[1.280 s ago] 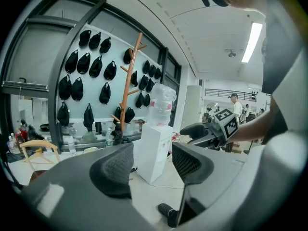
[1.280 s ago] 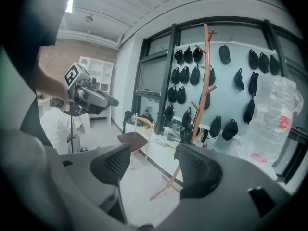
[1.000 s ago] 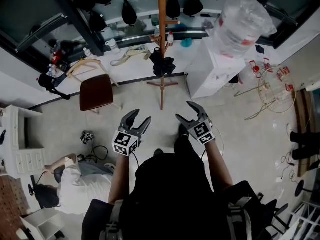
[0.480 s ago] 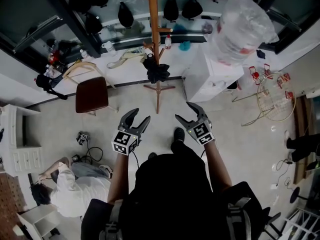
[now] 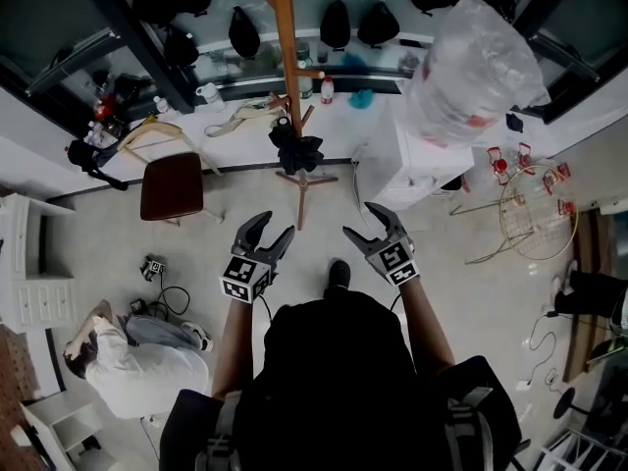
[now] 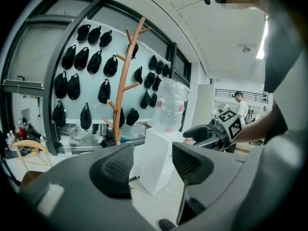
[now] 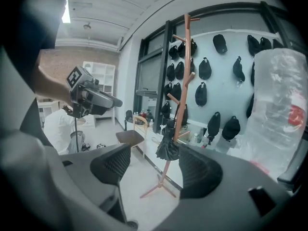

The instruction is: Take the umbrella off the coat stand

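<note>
A black folded umbrella (image 5: 294, 150) hangs low on the wooden coat stand (image 5: 287, 77), which rises from the floor ahead of me by a white ledge. In the right gripper view the umbrella (image 7: 167, 147) hangs on the stand (image 7: 182, 76), straight ahead and well beyond the jaws. My left gripper (image 5: 272, 230) and right gripper (image 5: 365, 220) are held side by side in front of my body, both open and empty, a good way short of the stand. The left gripper view shows the stand (image 6: 124, 76) ahead to the left.
A white water dispenser (image 5: 407, 155) with a big clear bottle (image 5: 471, 57) stands right of the stand. To its left is a brown chair (image 5: 172, 186). A person (image 5: 128, 361) sits on the floor at lower left. A wire basket (image 5: 535, 199) lies to the right. Dark bags (image 5: 339, 18) hang on the wall.
I have walked forward: the stand and umbrella have come nearer to the grippers and shifted a little left. Both grippers stay open and empty in the same pose.
</note>
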`<action>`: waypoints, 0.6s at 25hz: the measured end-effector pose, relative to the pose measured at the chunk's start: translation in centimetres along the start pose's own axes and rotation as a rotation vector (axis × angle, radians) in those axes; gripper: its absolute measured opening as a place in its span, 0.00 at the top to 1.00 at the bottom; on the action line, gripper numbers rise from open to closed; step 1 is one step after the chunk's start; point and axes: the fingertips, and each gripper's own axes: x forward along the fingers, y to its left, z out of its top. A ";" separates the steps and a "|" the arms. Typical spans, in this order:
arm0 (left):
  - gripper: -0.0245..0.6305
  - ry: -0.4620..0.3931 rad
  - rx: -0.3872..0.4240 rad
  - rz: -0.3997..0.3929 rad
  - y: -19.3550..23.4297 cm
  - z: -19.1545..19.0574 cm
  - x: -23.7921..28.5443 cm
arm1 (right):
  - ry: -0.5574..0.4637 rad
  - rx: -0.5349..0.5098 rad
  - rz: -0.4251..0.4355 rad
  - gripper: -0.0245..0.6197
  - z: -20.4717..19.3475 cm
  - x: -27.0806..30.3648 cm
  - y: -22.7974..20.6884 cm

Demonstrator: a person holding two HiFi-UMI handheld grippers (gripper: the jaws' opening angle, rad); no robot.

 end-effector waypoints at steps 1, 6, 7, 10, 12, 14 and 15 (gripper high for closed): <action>0.58 -0.003 -0.001 0.009 0.0 0.1 0.4 | -0.001 -0.001 0.008 0.47 0.0 0.1 -0.5; 0.58 -0.021 -0.025 0.068 0.1 1.1 1.7 | -0.001 -0.030 0.065 0.47 0.1 0.7 -2.5; 0.58 -0.022 -0.030 0.083 0.3 1.0 1.9 | -0.001 -0.036 0.076 0.47 0.1 0.9 -3.0; 0.59 -0.026 -0.036 0.129 0.9 0.9 2.5 | -0.005 -0.049 0.102 0.47 0.2 1.7 -4.2; 0.59 -0.029 -0.043 0.150 1.1 1.0 3.0 | -0.007 -0.053 0.121 0.48 0.1 2.3 -4.8; 0.59 -0.026 -0.049 0.165 1.3 1.0 3.4 | -0.006 -0.053 0.142 0.48 -0.1 2.7 -5.1; 0.59 -0.023 -0.051 0.172 1.4 0.9 3.7 | -0.005 -0.053 0.152 0.48 -0.2 2.9 -5.2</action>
